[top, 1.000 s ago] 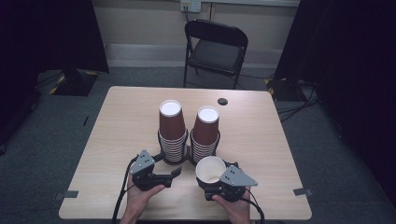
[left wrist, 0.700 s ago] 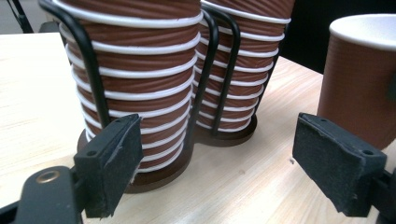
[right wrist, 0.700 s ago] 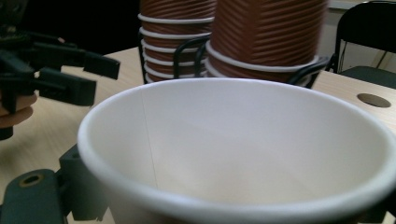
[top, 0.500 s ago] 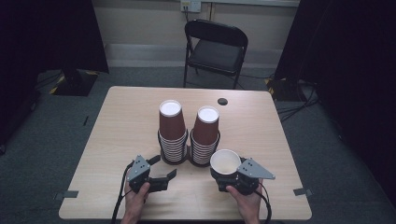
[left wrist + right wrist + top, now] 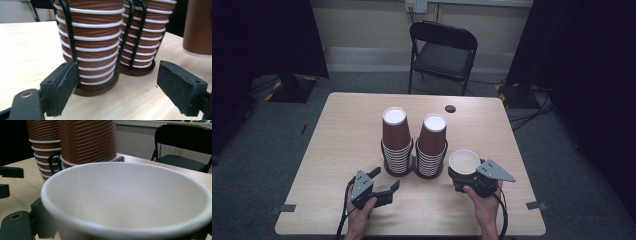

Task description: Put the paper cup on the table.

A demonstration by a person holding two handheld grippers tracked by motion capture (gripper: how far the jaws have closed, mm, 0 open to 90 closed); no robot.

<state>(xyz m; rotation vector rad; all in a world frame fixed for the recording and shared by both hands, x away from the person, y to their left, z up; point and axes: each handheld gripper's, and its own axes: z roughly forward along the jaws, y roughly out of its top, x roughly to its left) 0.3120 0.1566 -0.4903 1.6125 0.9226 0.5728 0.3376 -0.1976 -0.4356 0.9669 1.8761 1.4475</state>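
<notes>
Now that the right gripper [image 5: 466,176], clamped on an upright paper cup [image 5: 464,162], has swung outward from the cup stacks [image 5: 414,145], the cup looks separated and ready to set down, while the left gripper [image 5: 384,184] waits spread open.

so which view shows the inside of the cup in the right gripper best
The right gripper view: the cup sits close up, mouth open to the camera, white and empty inside. The high view shows it small, held in the right gripper. The left gripper view catches just its ribbed brown side.

The two cup stacks [image 5: 414,142] in their wire holder [image 5: 70,37] block the middle of the table [image 5: 347,135]. The wide left part and the far edge are free. A small black disc [image 5: 450,108] lies near the far edge.
</notes>
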